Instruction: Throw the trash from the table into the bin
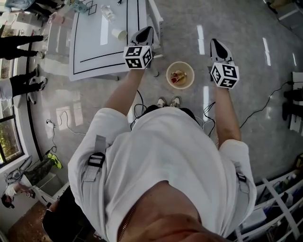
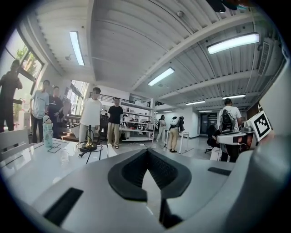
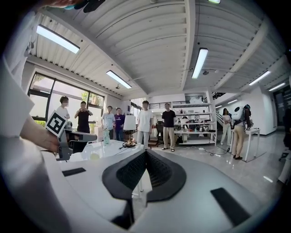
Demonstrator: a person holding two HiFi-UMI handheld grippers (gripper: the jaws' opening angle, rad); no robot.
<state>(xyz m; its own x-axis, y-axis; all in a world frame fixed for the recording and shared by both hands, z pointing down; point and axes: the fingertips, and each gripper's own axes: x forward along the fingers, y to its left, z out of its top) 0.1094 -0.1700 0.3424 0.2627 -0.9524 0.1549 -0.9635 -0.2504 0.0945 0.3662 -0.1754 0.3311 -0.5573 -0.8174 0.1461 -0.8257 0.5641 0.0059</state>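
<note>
In the head view my left gripper point(image 1: 147, 30) is shut and empty, held over the near right corner of the white table point(image 1: 90, 59). On that table stand a paper cup point(image 1: 119, 33) and a clear plastic bottle point(image 1: 108, 12). My right gripper point(image 1: 216, 42) is also shut and empty, over the floor to the right of the round tan bin point(image 1: 188, 82). The bin stands on the floor between the two grippers and holds red trash point(image 1: 178, 76). Both gripper views look level across the room, with jaws closed in the left gripper view point(image 2: 148, 154) and the right gripper view point(image 3: 144, 153).
Several people point(image 2: 92, 119) stand beyond the table, near shelves point(image 2: 136, 123). Cables point(image 1: 61, 124) run over the grey floor. My shoes point(image 1: 168, 102) are just behind the bin. A lamp base with cable point(image 2: 88, 146) and a bottle point(image 2: 47, 132) stand at the table's far side.
</note>
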